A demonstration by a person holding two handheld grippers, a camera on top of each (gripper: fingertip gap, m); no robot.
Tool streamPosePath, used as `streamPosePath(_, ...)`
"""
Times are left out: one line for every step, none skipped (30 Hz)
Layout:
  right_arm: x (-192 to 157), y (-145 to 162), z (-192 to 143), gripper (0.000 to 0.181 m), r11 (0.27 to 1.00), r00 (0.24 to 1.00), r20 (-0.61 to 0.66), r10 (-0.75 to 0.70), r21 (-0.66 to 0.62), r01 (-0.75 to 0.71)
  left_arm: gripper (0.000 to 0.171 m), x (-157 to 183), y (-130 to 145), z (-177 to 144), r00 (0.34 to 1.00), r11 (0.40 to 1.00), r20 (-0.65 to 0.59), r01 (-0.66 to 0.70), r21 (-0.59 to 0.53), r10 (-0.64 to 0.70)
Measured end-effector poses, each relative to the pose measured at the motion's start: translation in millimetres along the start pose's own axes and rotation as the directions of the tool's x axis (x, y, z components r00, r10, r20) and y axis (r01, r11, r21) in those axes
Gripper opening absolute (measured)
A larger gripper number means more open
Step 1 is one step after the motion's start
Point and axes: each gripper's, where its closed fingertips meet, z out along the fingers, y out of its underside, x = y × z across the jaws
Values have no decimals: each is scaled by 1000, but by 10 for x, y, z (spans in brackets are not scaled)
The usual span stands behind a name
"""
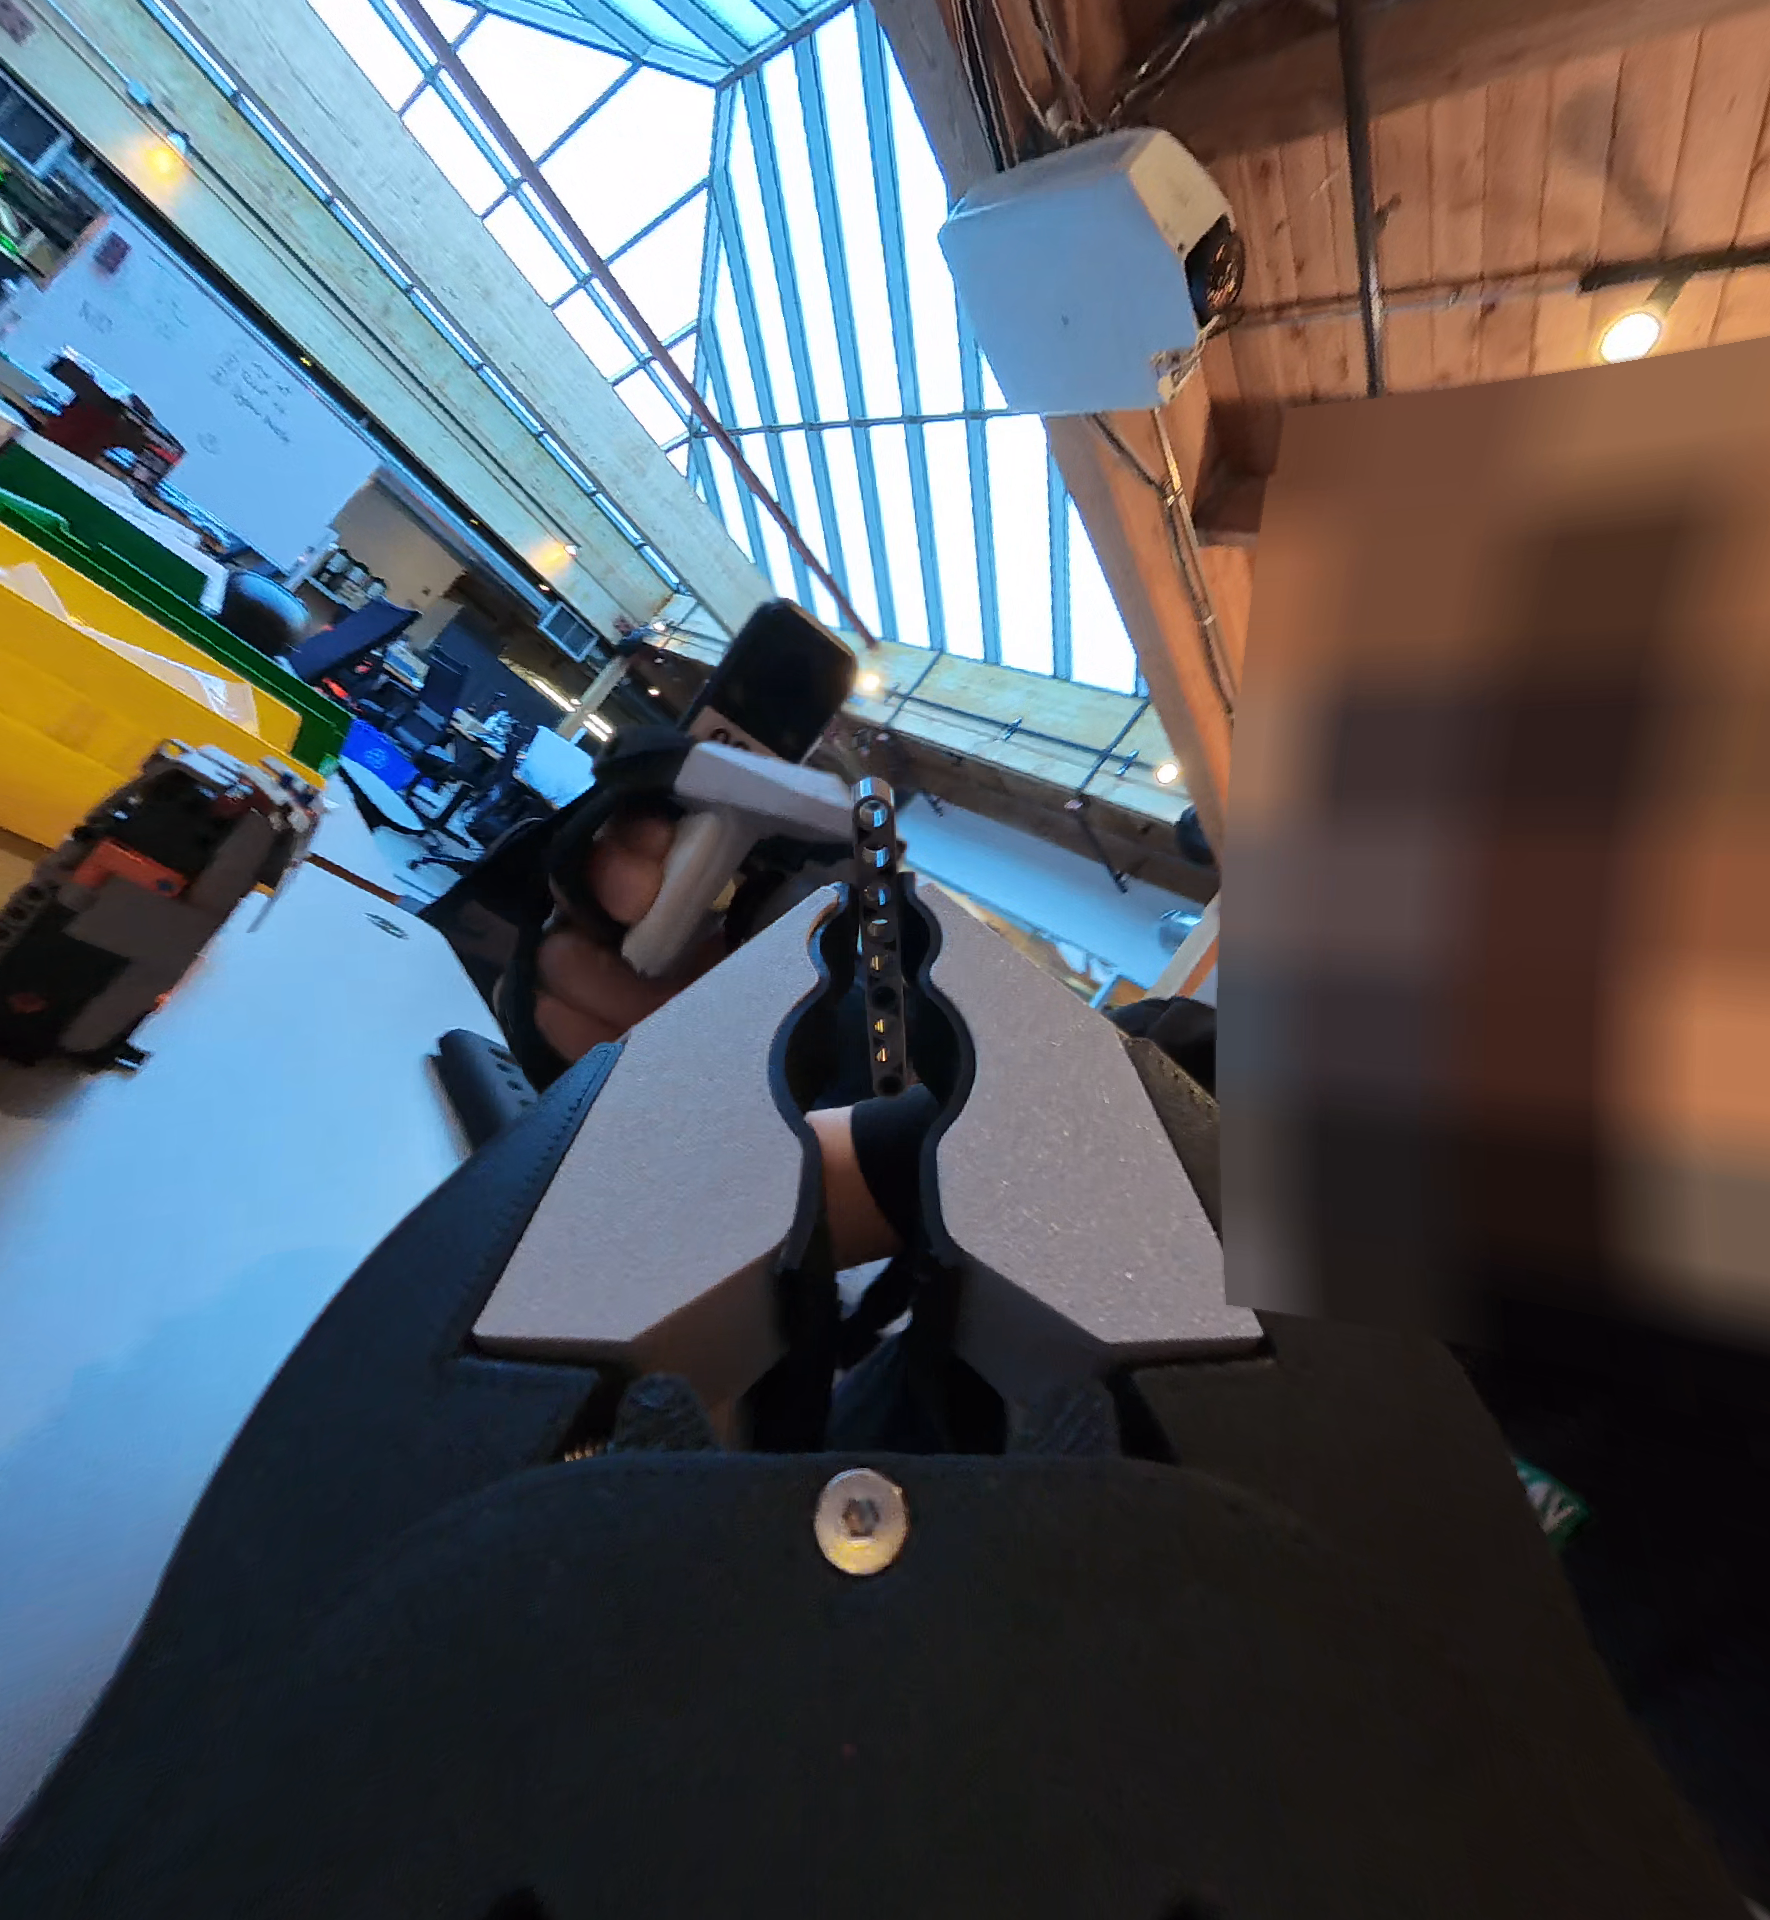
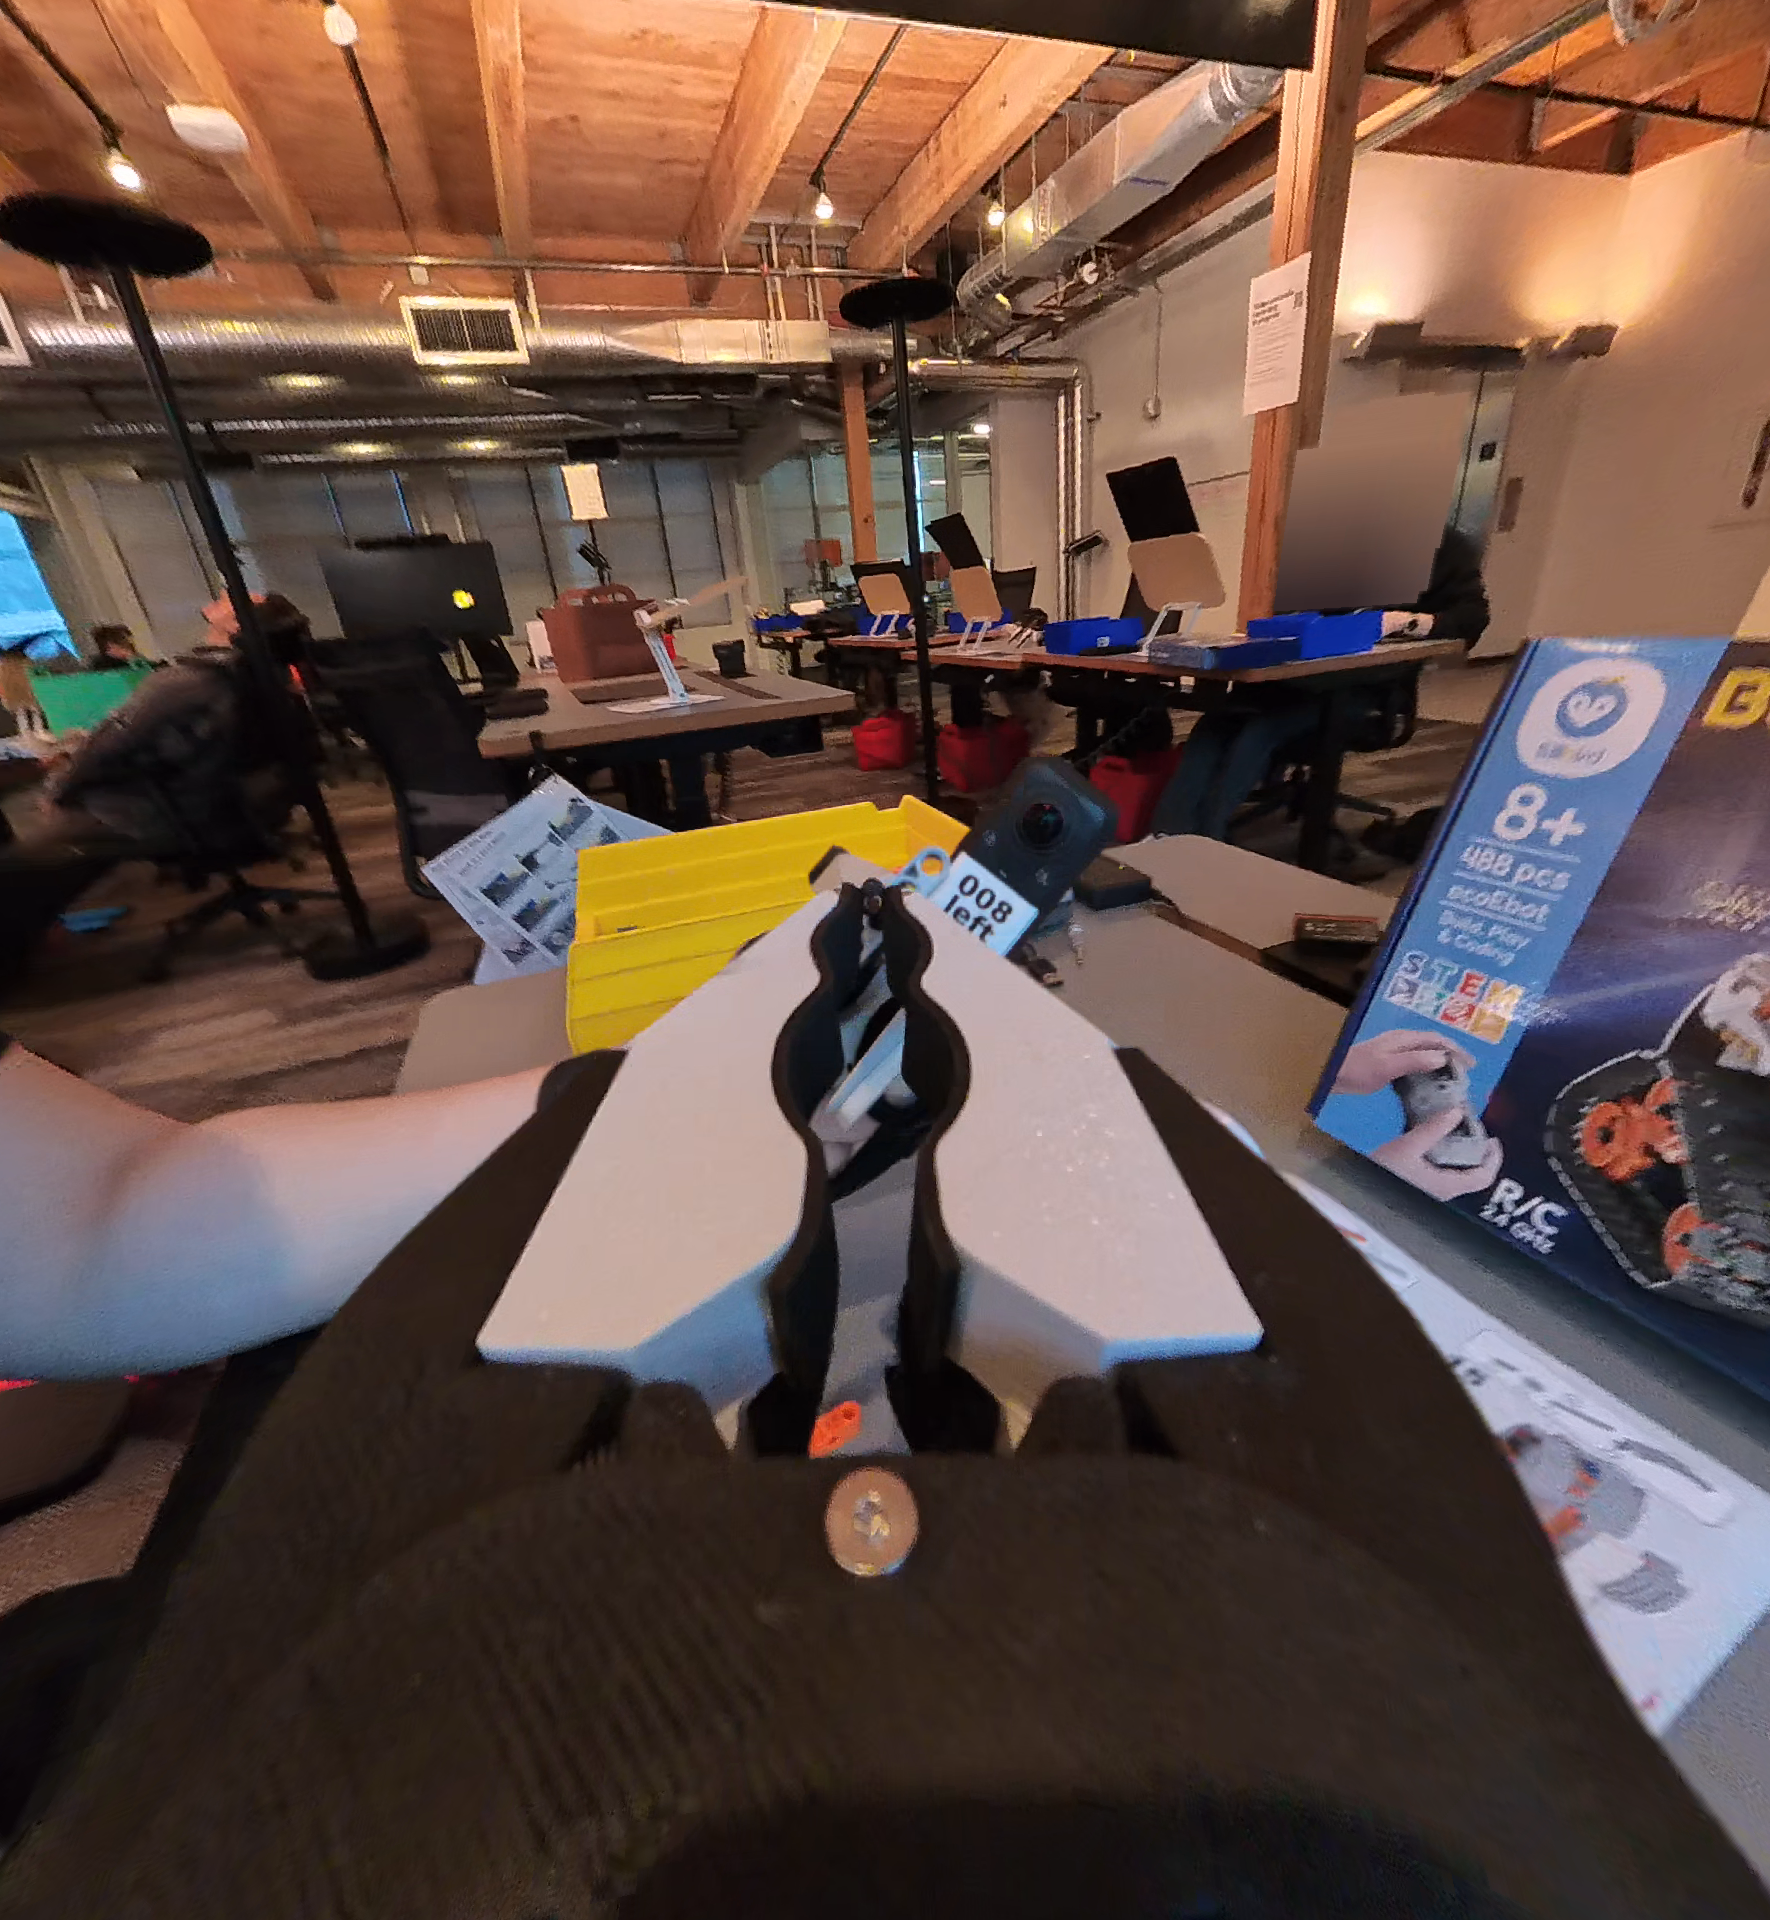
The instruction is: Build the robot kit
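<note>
The left gripper [image 1: 873,914] clamps a black perforated beam [image 1: 879,966]; at its 11 o'clock, the right gripper [image 2: 876,902] pinches that beam's tip.

Table: a grey table [image 2: 1172,1018].
On it: a yellow bin [image 2: 715,914], a big toy box [image 2: 1608,987], a paper sheet [image 2: 1629,1527], a toy robot [image 1: 122,904].

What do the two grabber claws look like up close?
They match. The left gripper and right gripper each have two pale grey, wedge-shaped fingers with wavy black rubbery inner edges. Both sit on a rounded black body with one silver screw. A black camera with a white tag rides on the left one. The hand wears a black fingerless glove.
</note>
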Motion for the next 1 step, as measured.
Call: streamPosePath(17, 28, 3, 1, 1000, 1000, 5, 28, 0, -28, 3, -2, 0, -4, 1000, 1000, 6, -15, -5, 15)
